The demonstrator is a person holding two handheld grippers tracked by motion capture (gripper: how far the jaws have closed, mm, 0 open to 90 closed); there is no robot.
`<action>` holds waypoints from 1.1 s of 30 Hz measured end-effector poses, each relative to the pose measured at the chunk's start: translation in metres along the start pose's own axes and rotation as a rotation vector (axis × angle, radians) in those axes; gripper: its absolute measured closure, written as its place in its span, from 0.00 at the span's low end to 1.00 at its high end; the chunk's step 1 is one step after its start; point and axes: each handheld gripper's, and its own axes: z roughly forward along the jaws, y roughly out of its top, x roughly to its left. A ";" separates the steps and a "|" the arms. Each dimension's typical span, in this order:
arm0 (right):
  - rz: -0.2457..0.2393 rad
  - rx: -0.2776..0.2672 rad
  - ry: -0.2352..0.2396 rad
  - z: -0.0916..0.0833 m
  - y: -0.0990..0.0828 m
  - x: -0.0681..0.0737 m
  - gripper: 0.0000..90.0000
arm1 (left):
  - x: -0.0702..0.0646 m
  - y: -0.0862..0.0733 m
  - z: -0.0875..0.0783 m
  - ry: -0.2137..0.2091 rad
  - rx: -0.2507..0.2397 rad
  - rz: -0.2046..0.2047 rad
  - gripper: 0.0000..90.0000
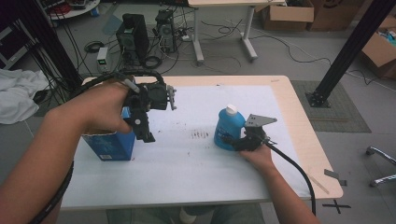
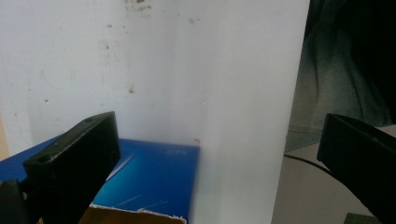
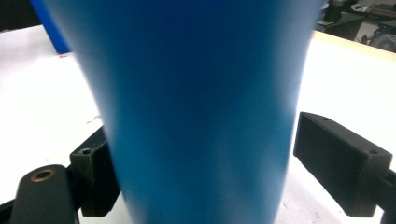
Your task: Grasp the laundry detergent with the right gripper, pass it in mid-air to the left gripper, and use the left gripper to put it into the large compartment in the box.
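Observation:
A blue bottle with a white cap stands upright right of the middle of the white sheet. My right gripper lies low at its base, coming from the near right. In the right gripper view the blue bottle sits between both jaws of the gripper, and the pads meet its sides. A blue box stands at the left. My left gripper hovers just above its right side, pointing down. There the gripper is open over the box, nothing between its jaws.
Small dark specks mark the sheet between box and bottle. The wooden table edge runs close on the right. Beyond the table, computer towers, cables and cardboard boxes sit on the floor. A black post rises at the right.

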 end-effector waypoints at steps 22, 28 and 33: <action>0.006 -0.018 0.028 0.001 0.001 0.000 0.29 | 0.002 -0.001 0.001 0.000 0.004 -0.001 0.00; 0.004 -0.019 0.040 0.001 0.000 -0.001 0.32 | 0.002 0.000 0.002 -0.002 0.005 0.000 0.00; 0.005 -0.021 0.049 0.001 0.000 0.000 0.34 | 0.003 0.001 0.003 -0.002 0.003 0.001 0.00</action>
